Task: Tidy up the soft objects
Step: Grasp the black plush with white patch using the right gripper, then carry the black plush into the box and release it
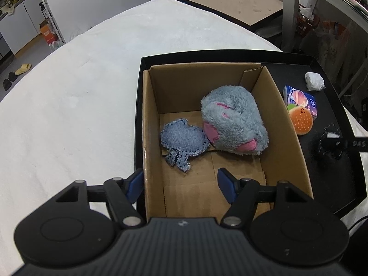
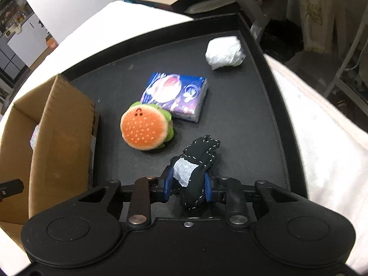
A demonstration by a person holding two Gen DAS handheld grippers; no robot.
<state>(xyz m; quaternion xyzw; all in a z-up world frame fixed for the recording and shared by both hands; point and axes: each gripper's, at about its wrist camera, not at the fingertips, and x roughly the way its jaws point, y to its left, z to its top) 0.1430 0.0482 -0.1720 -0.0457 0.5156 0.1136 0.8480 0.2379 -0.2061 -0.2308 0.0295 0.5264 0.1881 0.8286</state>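
In the left wrist view an open cardboard box (image 1: 284, 126) stands in a black tray (image 1: 340, 184). Inside it lie a fluffy grey-and-pink plush (image 1: 232, 122) and a small denim cushion (image 1: 181, 140). My left gripper (image 1: 180, 174) hangs open over the box's near left corner, with nothing between its blue pads. In the right wrist view my right gripper (image 2: 187, 184) is shut on a black fabric toy (image 2: 202, 149) with white stitching and a white patch, low over the tray floor (image 2: 241, 115). A burger plush (image 2: 145, 130) and a blue tissue pack (image 2: 179, 94) lie just beyond it.
A crumpled white wad (image 2: 224, 49) sits in the tray's far right corner. The box wall (image 2: 62, 126) rises left of the burger plush. The tray rests on a white cloth-covered table (image 1: 80, 92). A metal rack leg (image 1: 291, 11) and a flat board (image 1: 234, 4) stand behind.
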